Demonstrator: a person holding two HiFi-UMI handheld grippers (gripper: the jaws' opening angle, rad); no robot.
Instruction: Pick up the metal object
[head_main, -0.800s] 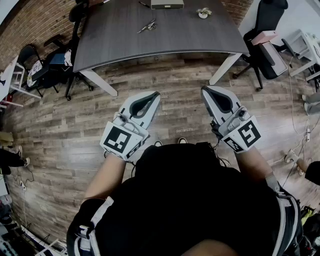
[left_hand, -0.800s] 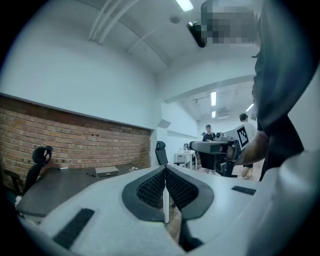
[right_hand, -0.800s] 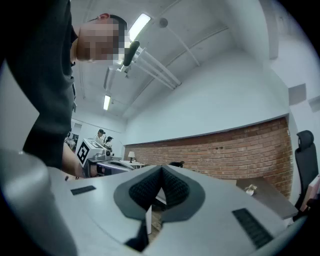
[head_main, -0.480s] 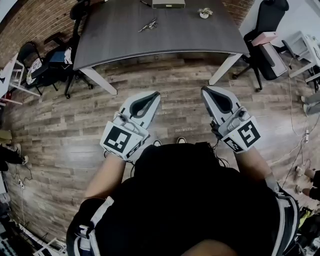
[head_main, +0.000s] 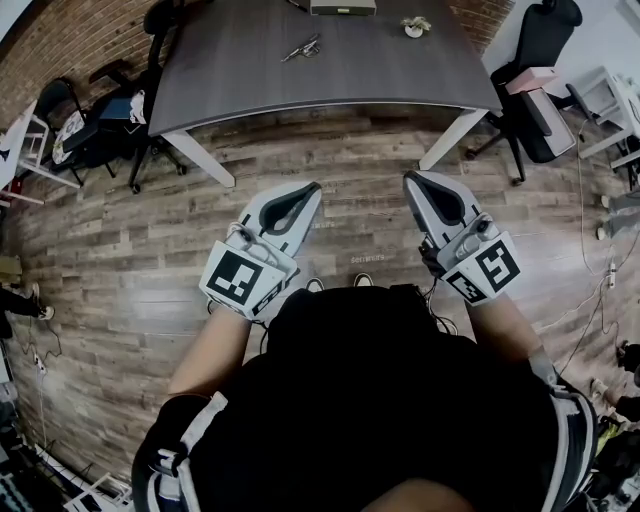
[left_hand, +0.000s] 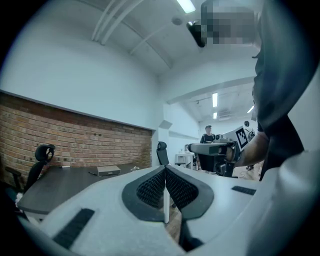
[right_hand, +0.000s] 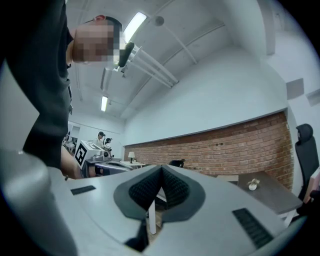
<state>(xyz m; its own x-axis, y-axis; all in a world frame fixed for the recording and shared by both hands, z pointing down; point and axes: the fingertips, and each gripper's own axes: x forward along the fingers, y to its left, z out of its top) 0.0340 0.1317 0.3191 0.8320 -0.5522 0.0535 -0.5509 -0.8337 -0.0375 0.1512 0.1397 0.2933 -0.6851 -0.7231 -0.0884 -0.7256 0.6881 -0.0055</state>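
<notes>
A small metal object (head_main: 300, 48) lies on the dark grey table (head_main: 330, 80) at the far side of the room, left of its middle. Both grippers hang over the wood floor, well short of the table. My left gripper (head_main: 312, 190) is shut with nothing between its jaws, which meet at the tips (left_hand: 164, 169). My right gripper (head_main: 410, 181) is shut too and holds nothing; its tips (right_hand: 161, 168) touch. The metal object is too small to make out in either gripper view.
On the table's far edge sit a flat grey box (head_main: 342, 6) and a small white pot with a plant (head_main: 413, 26). Office chairs stand at the left (head_main: 100, 110) and right (head_main: 535, 80) of the table. A brick wall (left_hand: 75, 140) runs behind it.
The view has tilted slightly, so the table and the metal object sit a little lower in the picture. Both grippers stay shut in the same pose.
</notes>
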